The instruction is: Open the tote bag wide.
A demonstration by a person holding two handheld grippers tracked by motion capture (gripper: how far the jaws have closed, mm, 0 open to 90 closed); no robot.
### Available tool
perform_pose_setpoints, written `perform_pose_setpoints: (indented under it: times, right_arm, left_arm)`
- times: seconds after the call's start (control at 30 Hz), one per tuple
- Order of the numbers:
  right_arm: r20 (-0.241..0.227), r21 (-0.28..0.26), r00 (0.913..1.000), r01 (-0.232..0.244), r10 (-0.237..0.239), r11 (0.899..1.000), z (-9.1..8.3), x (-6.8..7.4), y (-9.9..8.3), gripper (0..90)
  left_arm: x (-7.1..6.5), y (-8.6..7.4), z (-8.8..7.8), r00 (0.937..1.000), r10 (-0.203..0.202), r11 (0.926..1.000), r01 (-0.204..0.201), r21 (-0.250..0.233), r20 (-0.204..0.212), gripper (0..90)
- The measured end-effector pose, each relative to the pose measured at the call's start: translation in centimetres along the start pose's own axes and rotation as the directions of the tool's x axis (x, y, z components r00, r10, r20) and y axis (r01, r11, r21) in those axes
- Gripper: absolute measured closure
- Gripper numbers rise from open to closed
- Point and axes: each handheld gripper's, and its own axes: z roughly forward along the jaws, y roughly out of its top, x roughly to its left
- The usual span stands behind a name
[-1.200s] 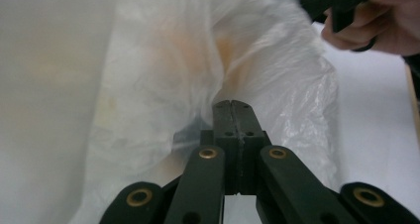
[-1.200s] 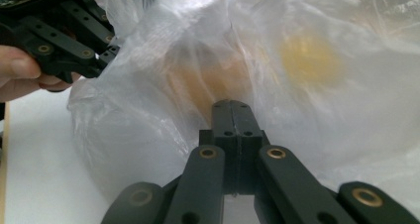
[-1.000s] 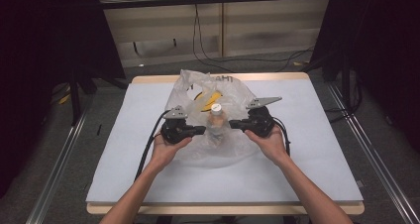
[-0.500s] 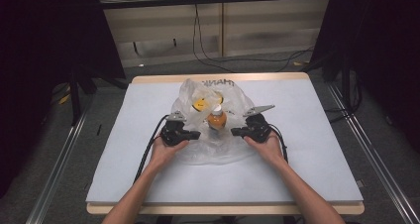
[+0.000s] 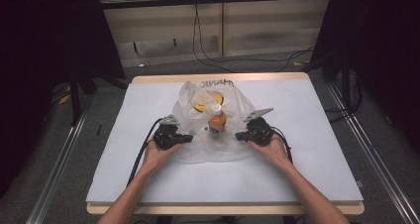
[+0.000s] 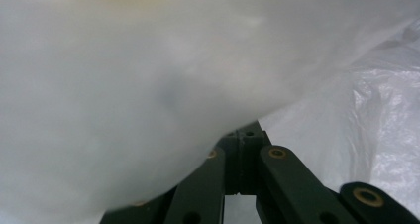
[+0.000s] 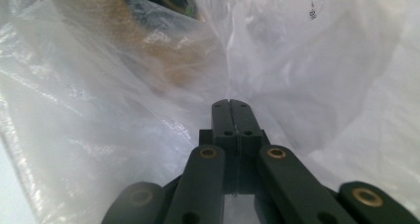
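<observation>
Inside the clear plastic bag (image 5: 210, 135) stands an orange bottle (image 5: 217, 120); both grippers' fingers clamp the bag.

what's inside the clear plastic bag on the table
Through the plastic bag an orange bottle with a pale cap shows, and a yellow item behind it. Crumpled film blurs them, so what else lies inside cannot be told.

The bag (image 5: 198, 149) is thin, translucent, glossy, crinkled plastic film. The table (image 5: 317, 135) has a matt, smooth pale top edged in light wood. The gripper jaws look matt black plastic.
</observation>
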Motion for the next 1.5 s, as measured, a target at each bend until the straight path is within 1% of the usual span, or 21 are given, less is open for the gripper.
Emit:
perform_pose_setpoints:
  times: [0.03, 0.13, 0.2, 0.37, 0.47, 0.5, 0.63, 0.7, 0.8, 0.83, 0.87, 0.9, 0.97, 1.0, 1.03, 1.1, 1.17, 1.2, 1.23, 1.37, 1.5]
  right_arm:
    - [-0.018, -0.019, 0.9997, -0.014, 0.014, 1.0, -0.2, -0.2, -0.2, 90.0]
    - [-0.052, -0.091, 0.9978, -0.045, 0.04, 0.995, -1.1, -0.1, 0.2, 90.0]
    - [-0.053, -0.134, 0.9978, -0.045, 0.039, 0.99, -2.1, 0.1, 0.6, 90.0]
    - [-0.062, -0.193, 0.9978, -0.033, 0.021, 0.981, -4.2, 0.8, 0.9, 90.0]
    - [-0.069, -0.234, 0.9974, -0.037, 0.021, 0.972, -5.4, 0.9, 1.2, 90.0]
    - [-0.075, -0.246, 0.9969, -0.042, 0.025, 0.968, -5.8, 0.9, 1.3, 90.0]
    - [-0.076, -0.28, 0.9968, -0.042, 0.021, 0.959, -7.0, 0.8, 1.9, 90.0]
    - [-0.074, -0.297, 0.9971, -0.042, 0.021, 0.954, -7.4, 0.7, 2.4, 90.0]
    - [-0.063, -0.336, 0.9979, -0.035, 0.014, 0.941, -8.2, 0.5, 3.6, 90.0]
    - [-0.068, -0.352, 0.9975, -0.04, 0.017, 0.935, -8.5, 0.4, 4.1, 90.0]
    - [-0.068, -0.352, 0.9975, -0.04, 0.017, 0.935, -8.5, 0.4, 4.1, 90.0]
    - [-0.072, -0.36, 0.9973, -0.038, 0.013, 0.932, -8.6, 0.2, 5.0, 90.0]
    - [-0.075, -0.362, 0.9971, -0.039, 0.013, 0.932, -8.4, -0.1, 5.7, 90.0]
    - [-0.075, -0.354, 0.9971, -0.04, 0.014, 0.934, -8.1, -0.3, 6.0, 90.0]
    - [-0.075, -0.354, 0.9971, -0.04, 0.014, 0.934, -8.1, -0.3, 6.0, 90.0]
    - [-0.07, -0.345, 0.9972, -0.051, 0.029, 0.937, -6.9, -1.2, 6.7, 90.0]
    - [-0.075, -0.329, 0.9961, -0.068, 0.046, 0.942, -5.8, -1.8, 6.8, 90.0]
    - [-0.075, -0.329, 0.9961, -0.068, 0.046, 0.942, -5.8, -1.8, 6.8, 90.0]
    - [-0.07, -0.298, 0.9957, -0.08, 0.062, 0.951, -4.4, -2.3, 6.7, 90.0]
    - [-0.075, -0.248, 0.9941, -0.095, 0.078, 0.964, -2.2, -3.0, 6.2, 90.0]
    - [-0.05, -0.177, 0.9941, -0.104, 0.097, 0.979, -0.3, -3.8, 5.0, 90.0]
  left_arm:
    - [-0.3, 0.4, -0.5, 1.0, -0.006, 0.999, 0.006, -0.044, 0.004, 90.0]
    - [-1.2, 1.3, -1.8, 0.9996, 0.01, 0.9938, -0.007, -0.111, 0.026, 90.0]
    - [-1.9, 1.6, -2.5, 0.999, 0.028, 0.9908, -0.023, -0.133, 0.036, 90.0]
    - [-3.8, 2.0, -3.8, 0.9949, 0.08, 0.9817, -0.067, -0.178, 0.062, 90.0]
    - [-5.0, 3.0, -4.9, 0.991, 0.103, 0.9688, -0.08, -0.234, 0.086, 90.0]
    - [-5.4, 3.5, -5.3, 0.9883, 0.126, 0.9638, -0.101, -0.247, 0.087, 90.0]
    - [-6.5, 5.2, -6.5, 0.9801, 0.174, 0.9428, -0.137, -0.304, 0.096, 90.0]
    - [-6.6, 6.3, -6.9, 0.9778, 0.184, 0.9343, -0.142, -0.327, 0.101, 90.0]
    - [-6.4, 8.1, -7.4, 0.9781, 0.187, 0.9162, -0.139, -0.376, 0.092, 90.0]
    - [-6.3, 8.7, -7.6, 0.9783, 0.192, 0.9133, -0.149, -0.379, 0.079, 90.0]
    - [-6.3, 8.7, -7.6, 0.9783, 0.192, 0.9133, -0.149, -0.379, 0.079, 90.0]
    - [-6.1, 9.2, -7.5, 0.9773, 0.194, 0.9093, -0.146, -0.39, 0.086, 90.0]
    - [-5.2, 10.6, -6.8, 0.9824, 0.179, 0.9183, -0.147, -0.368, 0.055, 90.0]
    - [-4.7, 10.8, -6.5, 0.986, 0.163, 0.9208, -0.139, -0.364, 0.036, 90.0]
    - [-4.7, 10.8, -6.5, 0.986, 0.163, 0.9208, -0.139, -0.364, 0.036, 90.0]
    - [-2.7, 11.1, -5.0, 0.9954, 0.096, 0.9409, -0.091, -0.326, 0.0, 90.0]
    - [-1.3, 10.8, -3.7, 0.9984, 0.054, 0.9584, -0.056, -0.28, -0.015, 90.0]
    - [-1.3, 10.8, -3.7, 0.9984, 0.054, 0.9584, -0.056, -0.28, -0.015, 90.0]
    - [-0.3, 10.3, -2.4, 0.9991, 0.026, 0.9722, -0.033, -0.232, -0.034, 90.0]
    - [0.5, 9.0, 0.0, 0.9987, 0.014, 0.9901, -0.021, -0.139, -0.049, 90.0]
    - [0.8, 7.4, 1.9, 0.9974, 0.04, 0.9984, -0.043, -0.036, -0.059, 90.0]
